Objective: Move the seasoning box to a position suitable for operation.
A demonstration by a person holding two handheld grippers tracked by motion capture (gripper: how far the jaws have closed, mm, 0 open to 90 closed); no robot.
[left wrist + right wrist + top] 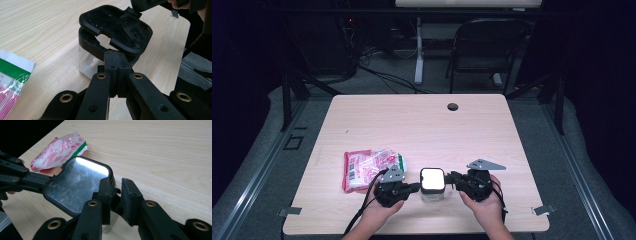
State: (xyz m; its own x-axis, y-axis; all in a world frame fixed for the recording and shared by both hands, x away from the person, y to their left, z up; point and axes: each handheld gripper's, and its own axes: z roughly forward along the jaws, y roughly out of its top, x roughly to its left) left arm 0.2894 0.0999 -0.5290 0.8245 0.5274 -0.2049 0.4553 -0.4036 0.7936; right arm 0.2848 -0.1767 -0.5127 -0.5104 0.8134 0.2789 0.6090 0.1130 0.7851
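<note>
Black-lidded clear container [432, 184], red-white-green patterned packet [371, 167], pale wood-grain table [422, 125]

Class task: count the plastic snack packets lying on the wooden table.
1. The red-and-white plastic snack packet with a green edge lies on the light wooden table near its front-left, beside the left gripper. Others could be hidden beneath.

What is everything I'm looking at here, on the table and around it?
Container: one, clear with a black-rimmed lid, near table edge, between the grippers.
Snack packet: one, red, white and green, left of the container.
Table: one, light wood, a round hole near the far edge.
Folding chair: one, dark, behind the table.
Left gripper: one, black, jaws shut at the lid's edge.
Right gripper: one, black, jaws apart at a tab on the lid's other side.
Hands: two, holding the grippers.
</note>
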